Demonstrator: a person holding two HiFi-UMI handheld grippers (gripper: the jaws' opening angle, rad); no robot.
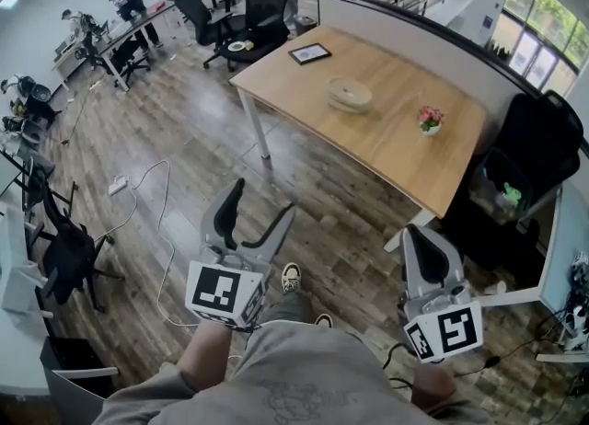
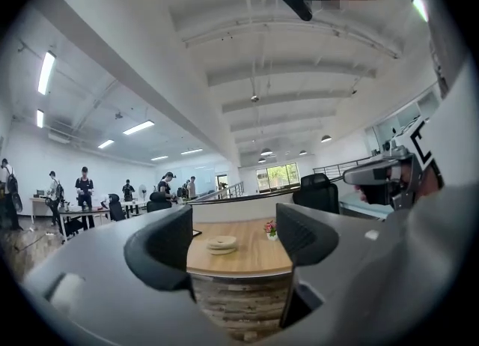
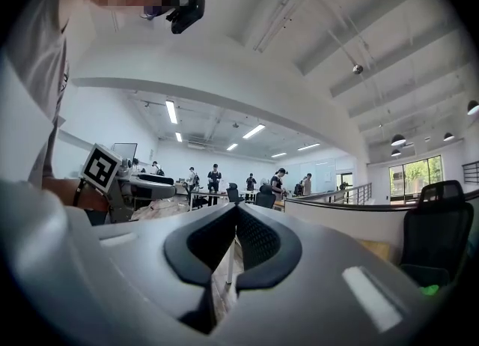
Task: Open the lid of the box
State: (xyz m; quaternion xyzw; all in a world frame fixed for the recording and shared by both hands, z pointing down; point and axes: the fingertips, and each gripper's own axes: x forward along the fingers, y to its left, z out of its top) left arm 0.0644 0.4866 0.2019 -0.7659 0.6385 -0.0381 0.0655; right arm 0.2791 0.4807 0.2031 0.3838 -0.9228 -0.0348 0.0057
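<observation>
The box is a round, flat, beige one with its lid on, standing on the wooden table well ahead of me. The left gripper view also shows the box, small and far between the jaws. My left gripper hangs over the floor short of the table, jaws wide apart and empty. Its view shows the left gripper open on nothing. My right gripper is held low at the right, jaws together; in its own view the right gripper is shut with nothing in it.
A dark picture frame and a small pot of pink flowers share the table. A black office chair stands to the table's right, more chairs behind. A cable and power strip lie on the floor. People work at far desks.
</observation>
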